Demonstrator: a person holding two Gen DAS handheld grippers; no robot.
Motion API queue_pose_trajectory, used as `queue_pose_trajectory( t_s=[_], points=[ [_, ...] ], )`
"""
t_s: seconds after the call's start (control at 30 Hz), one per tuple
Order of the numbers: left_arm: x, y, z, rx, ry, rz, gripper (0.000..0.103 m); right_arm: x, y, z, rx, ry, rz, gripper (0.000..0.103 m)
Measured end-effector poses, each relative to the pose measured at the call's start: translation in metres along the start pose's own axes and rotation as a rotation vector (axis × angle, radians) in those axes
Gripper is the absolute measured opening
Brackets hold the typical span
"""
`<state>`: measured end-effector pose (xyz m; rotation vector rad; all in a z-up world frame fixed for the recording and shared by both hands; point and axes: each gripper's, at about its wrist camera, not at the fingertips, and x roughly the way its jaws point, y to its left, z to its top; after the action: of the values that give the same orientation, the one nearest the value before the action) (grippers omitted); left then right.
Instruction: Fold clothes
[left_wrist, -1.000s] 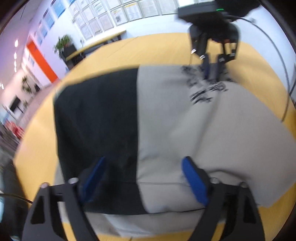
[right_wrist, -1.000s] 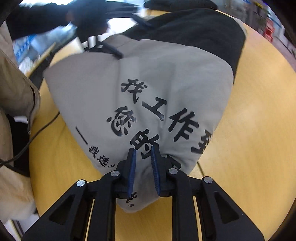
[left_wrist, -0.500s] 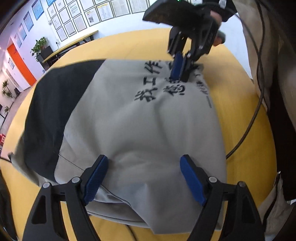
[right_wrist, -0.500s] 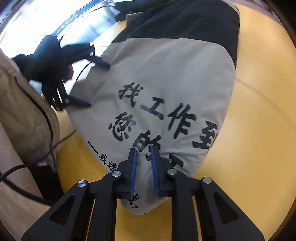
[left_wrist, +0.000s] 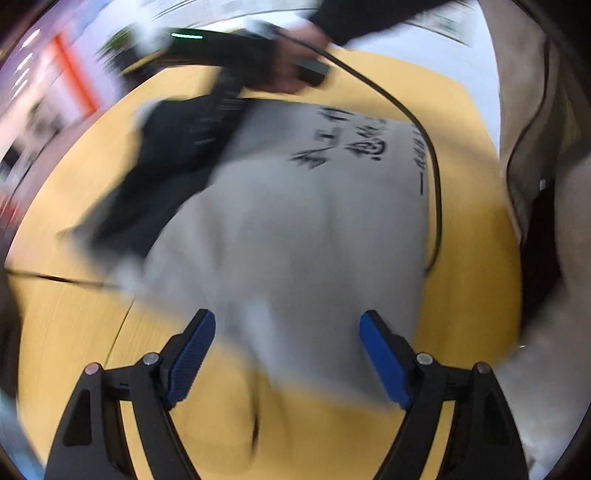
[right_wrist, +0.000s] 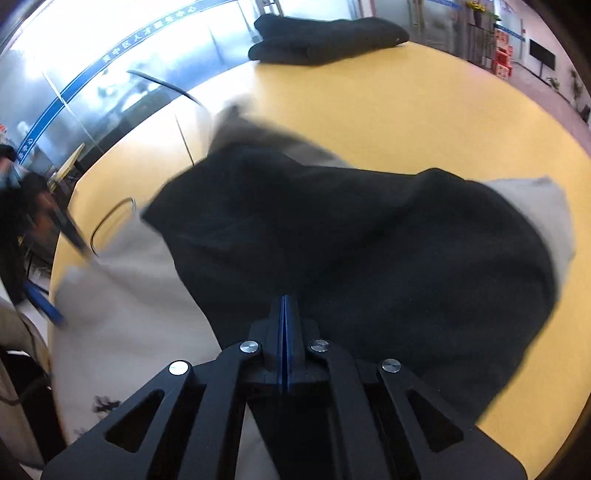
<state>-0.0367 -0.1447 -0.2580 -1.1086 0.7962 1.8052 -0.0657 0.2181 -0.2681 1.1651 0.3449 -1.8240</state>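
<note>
The grey and black shirt (left_wrist: 288, 229) lies bunched on the yellow table (left_wrist: 465, 295), its printed lettering toward the far side in the left view. The left gripper (left_wrist: 286, 354) hangs over the shirt's near grey edge with its fingers spread wide, holding nothing. The right gripper (right_wrist: 283, 325) has its fingers pressed together at the black part of the shirt; it looks like a pinch on the cloth, though the blur leaves this uncertain. To fold well, the right gripper should carry the black part evenly across the grey, keeping the fold line straight, while the left pins the grey edge flat. A black cable (left_wrist: 436, 177) trails over the shirt's far side and could snag. Bare table is open beyond the shirt in the right view; a folded dark garment (right_wrist: 325, 37) sits well apart at the far edge.
</note>
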Motion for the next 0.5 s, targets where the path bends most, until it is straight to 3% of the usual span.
queue_pose_trajectory(
  t_s=[0.1, 0.13, 0.23, 0.37, 0.5],
  points=[
    [-0.061, 0.023, -0.046, -0.244, 0.072, 0.108, 0.084, 0.003, 0.004, -0.010, 0.012, -0.053, -0.024, 0.000],
    [-0.076, 0.028, -0.045, -0.293, 0.091, 0.135, 0.084, 0.007, 0.005, -0.011, 0.021, -0.063, -0.032, 0.000],
    [-0.104, 0.035, -0.043, -0.401, 0.031, 0.160, 0.085, 0.008, 0.008, -0.015, 0.047, -0.084, -0.063, 0.000],
    [-0.082, 0.026, -0.006, -0.509, -0.083, 0.035, 0.089, 0.005, 0.019, -0.018, 0.048, -0.093, -0.107, 0.000],
    [-0.025, 0.019, 0.030, -0.625, -0.129, -0.093, 0.089, -0.004, 0.030, -0.030, 0.074, -0.122, -0.096, 0.010]
  ],
)
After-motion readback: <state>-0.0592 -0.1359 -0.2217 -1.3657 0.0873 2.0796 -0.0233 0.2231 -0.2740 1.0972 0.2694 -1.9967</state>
